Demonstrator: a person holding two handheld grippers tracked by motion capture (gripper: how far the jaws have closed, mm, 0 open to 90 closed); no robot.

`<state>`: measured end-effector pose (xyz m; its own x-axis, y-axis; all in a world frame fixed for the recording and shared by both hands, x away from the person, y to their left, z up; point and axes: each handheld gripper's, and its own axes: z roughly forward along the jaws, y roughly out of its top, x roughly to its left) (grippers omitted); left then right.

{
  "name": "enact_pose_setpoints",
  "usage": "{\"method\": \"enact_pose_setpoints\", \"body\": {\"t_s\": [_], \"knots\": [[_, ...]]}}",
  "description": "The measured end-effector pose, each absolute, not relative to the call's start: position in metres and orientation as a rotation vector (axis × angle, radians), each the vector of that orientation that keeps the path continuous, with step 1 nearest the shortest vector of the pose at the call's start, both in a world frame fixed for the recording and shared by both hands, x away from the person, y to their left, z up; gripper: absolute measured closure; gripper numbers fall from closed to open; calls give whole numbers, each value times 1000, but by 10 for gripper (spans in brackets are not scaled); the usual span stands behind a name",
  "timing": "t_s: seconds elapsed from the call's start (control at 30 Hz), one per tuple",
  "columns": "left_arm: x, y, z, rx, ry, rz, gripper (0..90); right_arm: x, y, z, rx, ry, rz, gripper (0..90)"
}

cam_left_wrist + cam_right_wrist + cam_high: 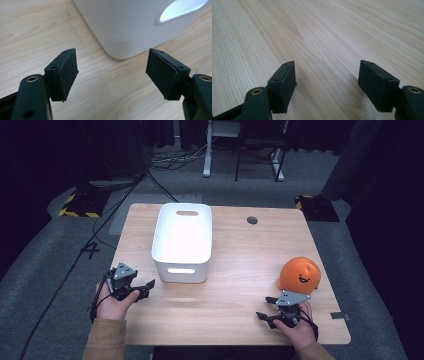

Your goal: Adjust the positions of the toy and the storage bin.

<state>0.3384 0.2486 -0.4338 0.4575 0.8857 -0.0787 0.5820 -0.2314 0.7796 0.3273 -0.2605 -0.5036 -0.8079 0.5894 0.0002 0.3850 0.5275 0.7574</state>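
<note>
Orange smiley ball (299,275) on the wooden table (235,260), near its right edge, just beyond the right gripper (270,309) and untouched. Right gripper low over bare wood (324,37), jaws apart, nothing between them. White plastic bin (182,241) well apart to the left, upright, apparently empty. Left gripper (143,288) just beside the bin's near corner (120,32), jaws likewise spread and holding nothing. Judged barely begun: ball not yet grasped, presumably still to be lifted and dropped into the bin.
</note>
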Motion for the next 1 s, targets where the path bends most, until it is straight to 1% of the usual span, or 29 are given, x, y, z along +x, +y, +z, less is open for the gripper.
{"method": "enact_pose_setpoints", "body": {"t_s": [0.2, 0.23, 0.43, 0.47, 0.6, 0.7, 0.87, 1.0], "knots": [[341, 248, -419, 1860, 1209, 523, 272, 327, -261, -504, 819, 2513, 1151, 309], [342, 248, -413, 1821, 1213, 534, 277, 327, -261, -504, 816, 2513, 1151, 309], [343, 249, -401, 1761, 1207, 559, 294, 327, -261, -504, 816, 2513, 1152, 309], [343, 249, -396, 1733, 1194, 569, 295, 327, -261, -504, 819, 2513, 1151, 309], [343, 249, -389, 1716, 1172, 592, 298, 328, -261, -504, 815, 2513, 1152, 309], [343, 247, -380, 1669, 1142, 625, 303, 329, -261, -504, 816, 2518, 1160, 310], [351, 244, -379, 1629, 1133, 625, 325, 329, -261, -504, 811, 2518, 1156, 310], [361, 239, -382, 1645, 1125, 612, 345, 329, -261, -504, 810, 2518, 1155, 309]]}}
